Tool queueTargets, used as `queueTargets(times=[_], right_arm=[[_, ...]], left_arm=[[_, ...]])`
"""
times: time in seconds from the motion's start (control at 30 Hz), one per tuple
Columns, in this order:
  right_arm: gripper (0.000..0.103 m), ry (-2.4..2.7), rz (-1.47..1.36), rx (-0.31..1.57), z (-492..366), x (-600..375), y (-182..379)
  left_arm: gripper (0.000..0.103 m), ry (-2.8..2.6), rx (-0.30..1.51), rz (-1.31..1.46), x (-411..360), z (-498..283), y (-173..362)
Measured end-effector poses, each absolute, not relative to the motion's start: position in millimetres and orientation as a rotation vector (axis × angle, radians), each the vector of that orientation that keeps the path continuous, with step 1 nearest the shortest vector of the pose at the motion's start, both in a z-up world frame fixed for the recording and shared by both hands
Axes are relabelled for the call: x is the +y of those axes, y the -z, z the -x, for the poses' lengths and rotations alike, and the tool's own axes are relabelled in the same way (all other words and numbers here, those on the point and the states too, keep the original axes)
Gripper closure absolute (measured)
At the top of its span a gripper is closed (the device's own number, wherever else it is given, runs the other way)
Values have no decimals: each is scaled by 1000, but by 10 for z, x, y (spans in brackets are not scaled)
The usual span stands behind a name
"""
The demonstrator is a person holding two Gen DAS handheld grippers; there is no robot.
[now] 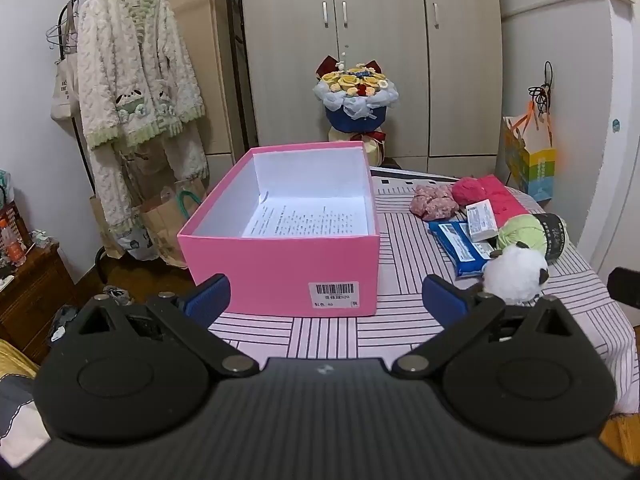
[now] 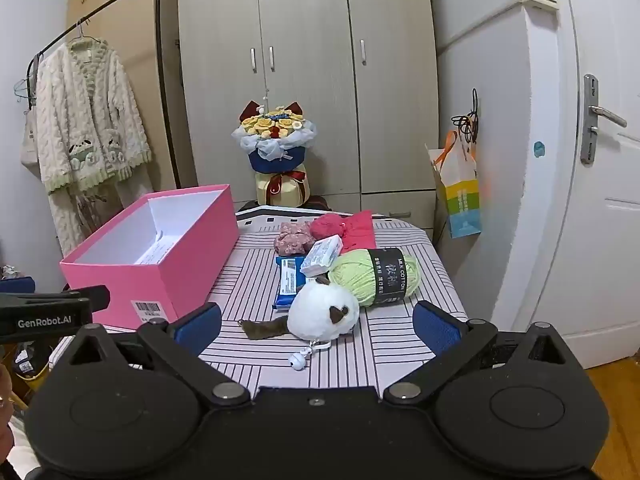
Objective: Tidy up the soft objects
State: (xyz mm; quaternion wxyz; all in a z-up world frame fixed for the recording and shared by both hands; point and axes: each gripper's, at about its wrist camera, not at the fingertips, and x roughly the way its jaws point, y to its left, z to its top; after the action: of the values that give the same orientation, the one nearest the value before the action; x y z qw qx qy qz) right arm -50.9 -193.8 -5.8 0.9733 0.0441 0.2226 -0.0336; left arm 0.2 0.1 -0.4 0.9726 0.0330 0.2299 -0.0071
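An open pink box (image 1: 280,276) (image 2: 168,264) with printed paper inside stands on the striped table (image 1: 320,332) (image 2: 400,344). To its right lie a white plush toy (image 2: 324,312) (image 1: 516,276), a green yarn skein (image 2: 376,276) (image 1: 524,232), a blue packet (image 2: 290,284) (image 1: 460,248), a white tissue pack (image 2: 322,256) (image 1: 482,218), a floral cloth (image 2: 292,238) (image 1: 434,202) and red knitwear (image 2: 352,228) (image 1: 488,194). My left gripper (image 1: 326,296) is open in front of the box's near wall. My right gripper (image 2: 318,326) is open, just short of the plush toy.
A flower bouquet (image 2: 276,148) (image 1: 356,96) stands behind the table before a wardrobe (image 2: 304,60). Fluffy pyjamas (image 1: 132,92) hang on a rack at left. A paper bag (image 2: 460,196) hangs by the white door (image 2: 592,160). The left gripper's body (image 2: 48,312) shows at the right view's left edge.
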Motion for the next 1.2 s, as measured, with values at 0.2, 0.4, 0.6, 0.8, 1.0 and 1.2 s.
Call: queueTargets(times=[0.2,0.4,0.6,0.8,1.0,1.2], right_arm=[[0,75,-76,448,515,-1922,78],[0,78,-79,466,525,-1940,104],[0,73,-68,472,522,-1973,109],[0,69,-56,470,548,-1975,118],[0,68,-45,468,548,-1944,172],[0,71,-27,472,526,-1911,201]], left_arm=[[0,29,480,-73,-19,7,11],[0,98,502,-66,39,12,58],[0,121,507,-86,11,67,51],[0,105,523,-96,1,59,78],[0,91,548,-72,42,20,130],[0,85,562,-69,61,-22,173]])
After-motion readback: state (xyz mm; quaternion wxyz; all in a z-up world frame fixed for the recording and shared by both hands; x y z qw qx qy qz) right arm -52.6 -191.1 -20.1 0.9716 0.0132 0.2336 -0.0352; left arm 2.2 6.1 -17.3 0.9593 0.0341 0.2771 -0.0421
